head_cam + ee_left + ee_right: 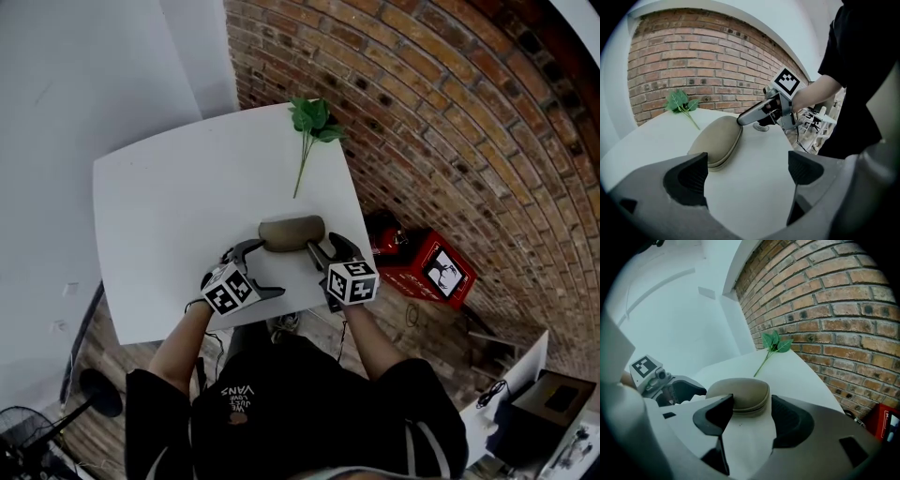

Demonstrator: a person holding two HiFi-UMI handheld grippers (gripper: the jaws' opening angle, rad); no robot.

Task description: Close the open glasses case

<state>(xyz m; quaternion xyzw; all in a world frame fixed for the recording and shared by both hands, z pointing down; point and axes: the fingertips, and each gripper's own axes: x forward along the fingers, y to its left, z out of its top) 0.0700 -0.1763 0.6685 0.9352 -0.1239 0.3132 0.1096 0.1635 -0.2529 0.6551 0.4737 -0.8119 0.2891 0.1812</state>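
Sitting on the surface (159, 206), glasses case (292, 232) looks shut, task seems done. Right gripper (326, 249) beside the case, left gripper (257, 268) near it, both released.

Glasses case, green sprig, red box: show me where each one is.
glasses case (292, 232), head view, middle of its tan shell
green sprig (314, 117), head view, on its leaves
red box (417, 255), head view, on its red upper face
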